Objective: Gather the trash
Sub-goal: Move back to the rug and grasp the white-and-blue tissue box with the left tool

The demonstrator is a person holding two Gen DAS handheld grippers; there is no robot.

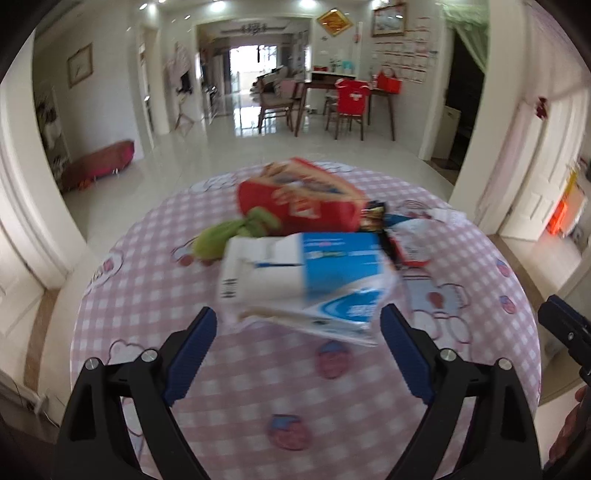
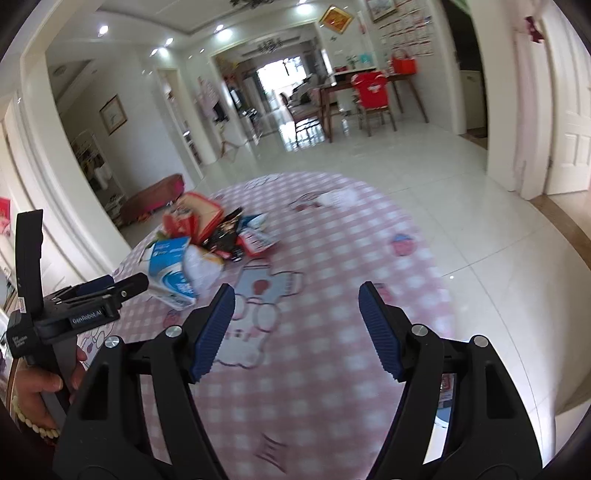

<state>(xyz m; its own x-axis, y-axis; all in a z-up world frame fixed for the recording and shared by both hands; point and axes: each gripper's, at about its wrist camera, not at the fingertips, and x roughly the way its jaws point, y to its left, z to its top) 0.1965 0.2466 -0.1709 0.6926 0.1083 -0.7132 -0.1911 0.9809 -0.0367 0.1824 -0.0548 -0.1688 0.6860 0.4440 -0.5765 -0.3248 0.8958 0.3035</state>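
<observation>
Home interior, open hall leading to a dining area. Glossy white floor tiles (image 1: 229, 155), wooden dining table (image 1: 332, 86) with chairs, one draped in a red shirt (image 1: 351, 96). Framed pictures (image 1: 388, 18) on walls, recessed ceiling lights. Round table under pink checked cloth (image 2: 332, 236) in foreground.

One blue-and-white carton (image 1: 314, 273), one red box (image 1: 303, 203), one green wrapper (image 1: 236, 232), two tools (image 1: 299, 325).
</observation>
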